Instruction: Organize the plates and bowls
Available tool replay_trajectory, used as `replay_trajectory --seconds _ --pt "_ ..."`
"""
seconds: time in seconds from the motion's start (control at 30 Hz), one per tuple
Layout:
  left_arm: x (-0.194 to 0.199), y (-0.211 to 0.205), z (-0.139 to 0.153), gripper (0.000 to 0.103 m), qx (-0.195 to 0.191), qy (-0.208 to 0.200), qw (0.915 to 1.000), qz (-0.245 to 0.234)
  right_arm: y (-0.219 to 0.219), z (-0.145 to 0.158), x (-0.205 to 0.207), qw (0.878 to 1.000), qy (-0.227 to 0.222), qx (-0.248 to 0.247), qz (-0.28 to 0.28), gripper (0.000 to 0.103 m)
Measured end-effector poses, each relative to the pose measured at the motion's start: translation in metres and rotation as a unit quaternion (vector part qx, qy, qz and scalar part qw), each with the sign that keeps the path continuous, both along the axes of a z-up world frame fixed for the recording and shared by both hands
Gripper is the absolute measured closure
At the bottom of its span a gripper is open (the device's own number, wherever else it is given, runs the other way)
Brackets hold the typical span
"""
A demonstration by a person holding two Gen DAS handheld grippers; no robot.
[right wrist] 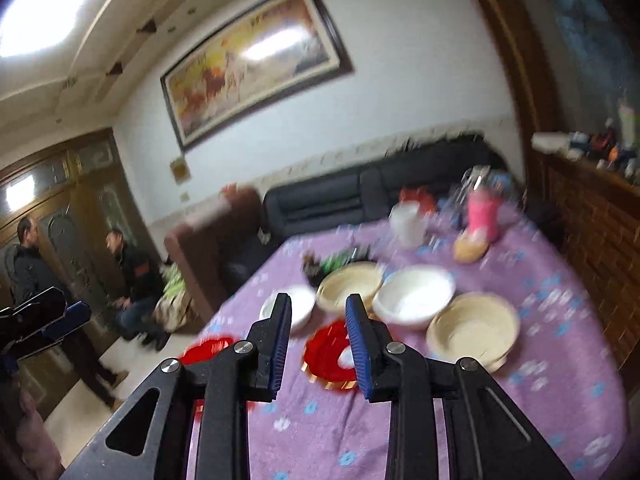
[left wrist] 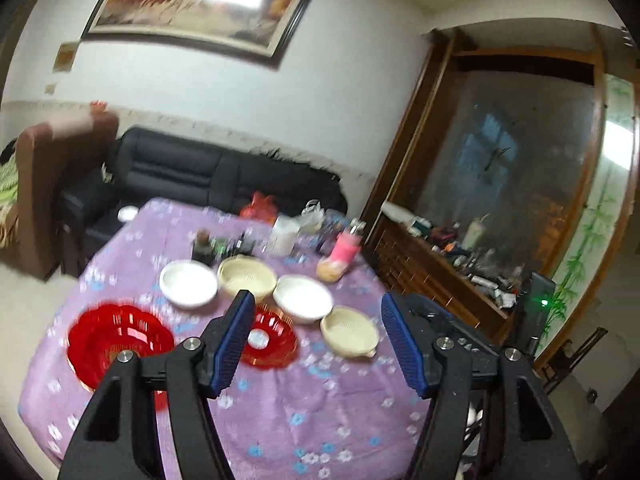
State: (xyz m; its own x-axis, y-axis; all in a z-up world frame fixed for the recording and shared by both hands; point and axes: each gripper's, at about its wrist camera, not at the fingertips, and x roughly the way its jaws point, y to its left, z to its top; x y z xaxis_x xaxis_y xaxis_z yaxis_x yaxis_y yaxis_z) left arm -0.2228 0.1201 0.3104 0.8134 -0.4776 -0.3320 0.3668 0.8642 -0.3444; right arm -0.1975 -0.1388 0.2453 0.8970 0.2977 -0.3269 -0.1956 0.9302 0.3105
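Both wrist views look slightly downward across the same table [left wrist: 280, 408].

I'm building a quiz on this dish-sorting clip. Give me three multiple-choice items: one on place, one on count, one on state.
1. Where do the bowls sit?
A sofa
B purple tablecloth
C floor

2. How many red plates are there?
A one
B two
C four

3. What does the left gripper hold?
A nothing
B a bowl
C a cup

Answers:
1 B: white bowls and cream bowls rest on the purple tablecloth.
2 B: one large red plate and one smaller red plate.
3 A: the left gripper has its jaws apart with nothing between them.
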Motion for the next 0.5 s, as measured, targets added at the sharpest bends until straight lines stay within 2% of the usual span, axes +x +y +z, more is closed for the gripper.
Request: replay_trajectory --seconds 0.13,0.27,0.37,0.4,0.5 --pt "-0.007 0.015 0.063 0.037 0.006 -0.036 0.9993 0.010 -0.022 0.067 -0.024 0.998 -0.040 -0.026 -0.035 0.072" --pt "-0.014 0.041 0.137 0.031 0.037 -0.078 0.9941 0.066 -0.049 0.156 -0.037 0.994 -0.074 -0.041 -0.076 0.072" --pt "-0.018 0.065 0.182 0.028 0.069 -0.104 0.9836 0.130 -0.070 0.235 -0.040 0.985 -0.089 -0.061 -0.134 0.071" --pt "-0.019 0.077 0.198 0.024 0.086 -0.114 0.9767 0.160 -0.075 0.254 -0.040 0.982 -0.090 -0.070 -0.150 0.069" --pt "-0.017 0.104 0.221 0.014 0.113 -0.131 0.9602 0.219 -0.091 0.319 -0.038 0.966 -0.095 -0.097 -0.220 0.061"
